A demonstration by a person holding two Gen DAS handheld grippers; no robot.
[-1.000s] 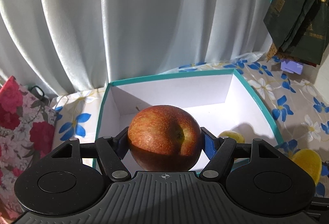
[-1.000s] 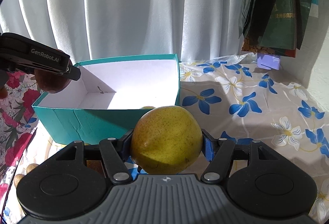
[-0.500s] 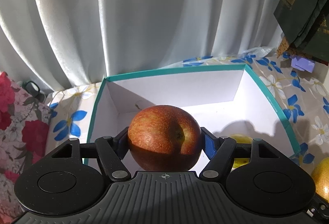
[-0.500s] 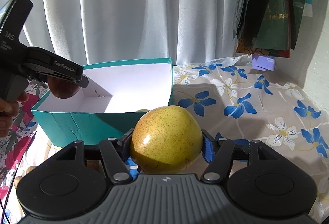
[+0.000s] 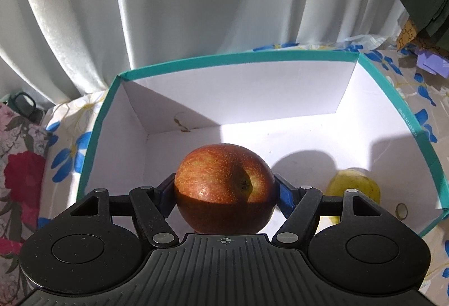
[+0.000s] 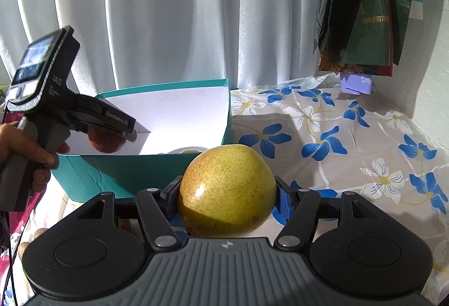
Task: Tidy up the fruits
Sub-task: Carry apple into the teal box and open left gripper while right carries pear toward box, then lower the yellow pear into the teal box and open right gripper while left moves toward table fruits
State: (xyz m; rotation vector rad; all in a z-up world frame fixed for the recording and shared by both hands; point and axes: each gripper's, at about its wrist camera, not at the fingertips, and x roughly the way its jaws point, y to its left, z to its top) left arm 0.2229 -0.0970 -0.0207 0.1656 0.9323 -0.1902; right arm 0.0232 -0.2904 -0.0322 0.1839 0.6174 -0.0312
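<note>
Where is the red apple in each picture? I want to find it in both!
Left wrist view: the red apple sits in the middle, low down, clamped between the left gripper jaws, over the box's white inside.
Right wrist view: the same apple shows small at the left, under the black gripper a hand holds, inside the box.
Shared landmark: the teal box.

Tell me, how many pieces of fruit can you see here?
3. A red apple clamped in the left gripper over the teal box; a yellow pear clamped in the right gripper outside it; another yellow fruit lying inside the box. More may be hidden.
</note>
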